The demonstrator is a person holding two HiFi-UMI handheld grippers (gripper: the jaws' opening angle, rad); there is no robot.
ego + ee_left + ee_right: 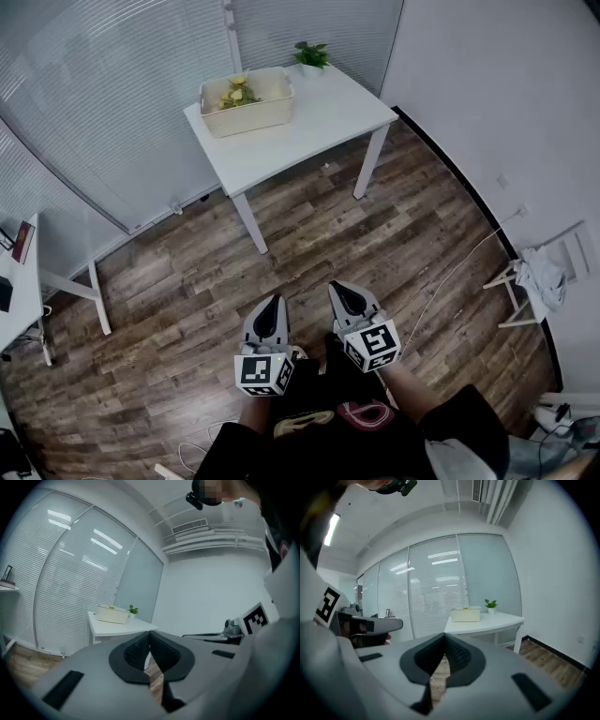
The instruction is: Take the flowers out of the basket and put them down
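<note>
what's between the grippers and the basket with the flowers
Only wood floor and the white table's near part in front of the basket, as the head view shows.

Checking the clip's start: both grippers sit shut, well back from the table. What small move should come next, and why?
Probably step toward the table, closing in on the basket. The flowers lie in it, far across the floor; the left gripper and right gripper are both shut and empty.
</note>
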